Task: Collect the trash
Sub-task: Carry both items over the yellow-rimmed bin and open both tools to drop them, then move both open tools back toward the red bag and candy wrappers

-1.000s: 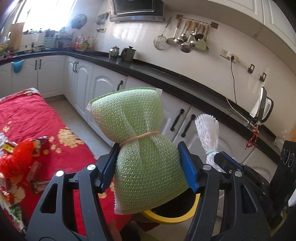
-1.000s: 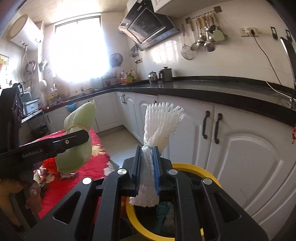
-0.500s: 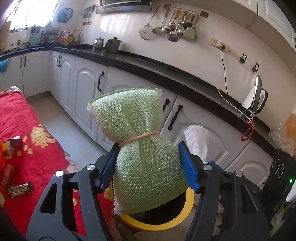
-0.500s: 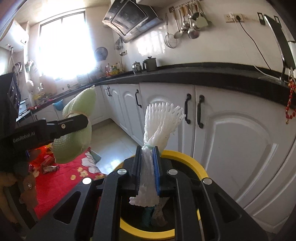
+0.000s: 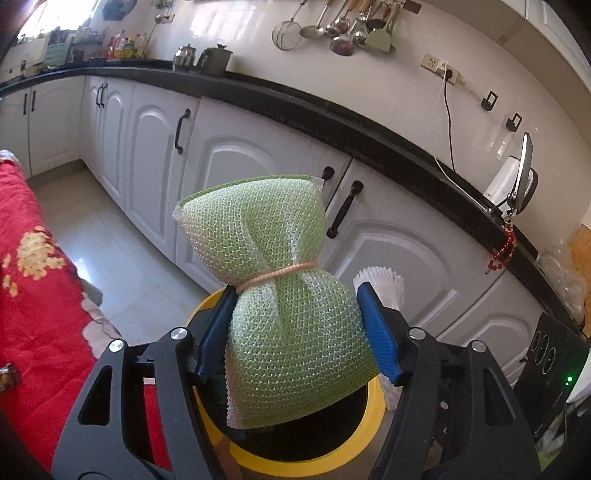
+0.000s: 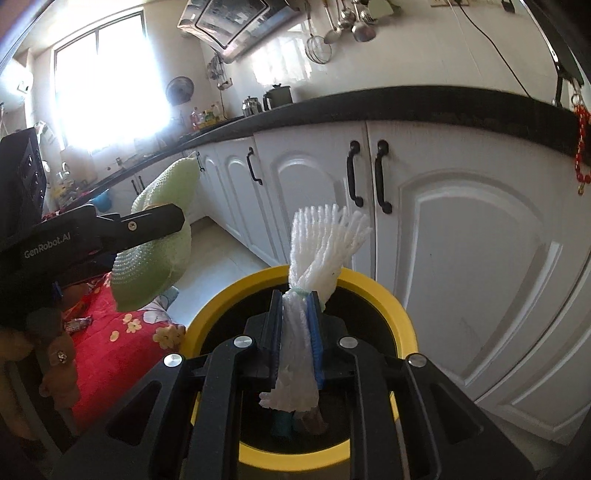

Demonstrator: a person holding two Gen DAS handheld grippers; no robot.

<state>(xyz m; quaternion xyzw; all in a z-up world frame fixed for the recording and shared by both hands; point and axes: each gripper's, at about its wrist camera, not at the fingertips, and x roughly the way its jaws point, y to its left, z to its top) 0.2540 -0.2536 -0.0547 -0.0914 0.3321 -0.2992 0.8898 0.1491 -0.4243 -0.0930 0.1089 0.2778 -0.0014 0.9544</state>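
— Green foam netting, is that what you have on the left?

— Yes. My left gripper (image 5: 299, 332) is clamped on the green foam net bundle (image 5: 280, 288), its two blue pads pressed against the bundle's lower half. A tan rubber band (image 5: 280, 275) cinches the net at the waist, and the top half flares out above the pads.

— And the right?

— My right gripper (image 6: 295, 332) is squeezed tight on a white foam net (image 6: 314, 258). The twisted middle sits between the pads, the fringe fans out above them, and the frayed tail hangs below.

— Where is the bin?

— Right under both. The yellow-rimmed bin (image 6: 373, 284) stands on the floor against the white cabinet doors (image 6: 480, 258). In the right wrist view the white net hangs over the bin's dark opening, and some litter lies at the bottom; I cannot tell what it is. In the left wrist view the green bundle's lower edge hangs over the same yellow rim (image 5: 295, 469).

— What else is near?

— A red flowered cloth (image 5: 40, 295) lies just beside the bin on my left. A black countertop (image 5: 369, 136) runs above the cabinets, with ladles and a strainer hanging on the wall (image 5: 332, 26). My hand (image 6: 55, 362) grips the left tool's handle.
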